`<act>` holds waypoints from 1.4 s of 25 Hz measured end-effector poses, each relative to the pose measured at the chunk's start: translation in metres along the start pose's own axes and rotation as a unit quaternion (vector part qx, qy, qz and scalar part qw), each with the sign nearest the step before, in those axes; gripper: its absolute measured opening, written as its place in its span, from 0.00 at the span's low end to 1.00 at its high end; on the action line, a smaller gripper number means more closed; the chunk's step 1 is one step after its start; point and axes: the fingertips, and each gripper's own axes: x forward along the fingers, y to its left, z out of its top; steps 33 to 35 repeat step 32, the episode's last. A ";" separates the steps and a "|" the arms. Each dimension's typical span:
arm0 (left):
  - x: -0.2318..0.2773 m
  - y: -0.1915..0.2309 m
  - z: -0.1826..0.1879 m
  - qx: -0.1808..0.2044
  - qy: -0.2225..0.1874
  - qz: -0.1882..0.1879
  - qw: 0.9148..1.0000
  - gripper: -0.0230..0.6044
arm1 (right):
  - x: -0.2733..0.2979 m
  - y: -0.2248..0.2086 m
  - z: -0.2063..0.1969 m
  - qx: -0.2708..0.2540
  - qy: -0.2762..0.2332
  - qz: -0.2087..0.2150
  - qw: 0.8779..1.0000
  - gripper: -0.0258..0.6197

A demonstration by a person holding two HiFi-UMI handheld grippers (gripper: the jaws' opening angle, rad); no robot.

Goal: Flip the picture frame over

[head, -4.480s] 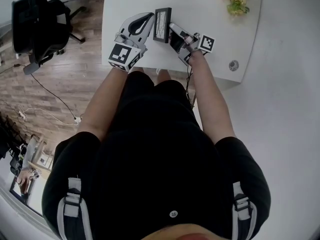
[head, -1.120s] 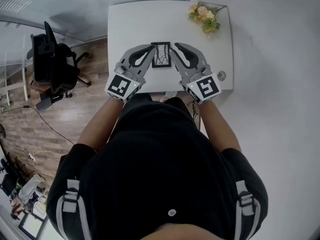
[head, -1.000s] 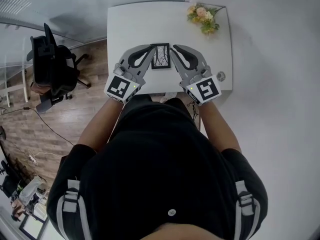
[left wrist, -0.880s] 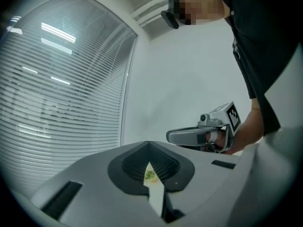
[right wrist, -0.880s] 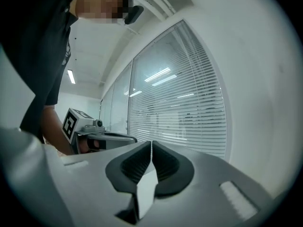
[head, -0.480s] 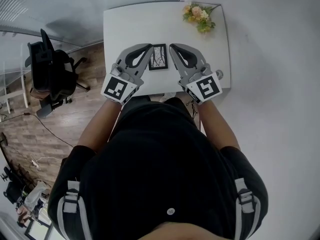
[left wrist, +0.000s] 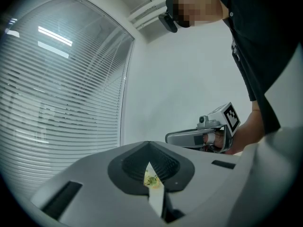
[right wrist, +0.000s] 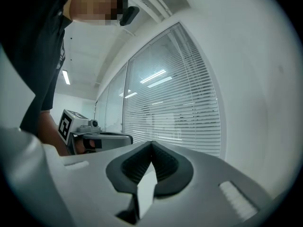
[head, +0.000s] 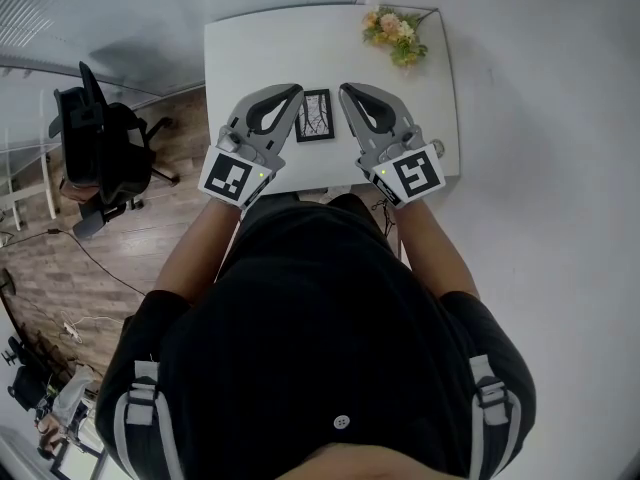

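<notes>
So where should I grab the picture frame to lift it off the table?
Probably one long side edge of the picture frame, pinched on its thin black border. It seems to lie flat on the table, picture up, so only the edges offer a hold. Its long sides face the left tool and the right tool, so come in from either side.
</notes>
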 end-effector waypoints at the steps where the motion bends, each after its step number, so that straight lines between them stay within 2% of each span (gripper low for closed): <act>1: -0.001 0.001 0.000 0.001 0.002 0.001 1.000 0.04 | 0.000 0.000 0.001 -0.002 0.000 -0.002 1.000 0.05; 25: -0.015 -0.003 0.019 0.006 -0.013 0.010 1.000 0.04 | -0.005 0.007 0.020 -0.011 -0.013 0.000 1.000 0.05; 35: -0.022 -0.005 0.019 0.008 -0.008 0.013 1.000 0.04 | -0.010 0.010 0.019 -0.005 -0.008 -0.002 1.000 0.05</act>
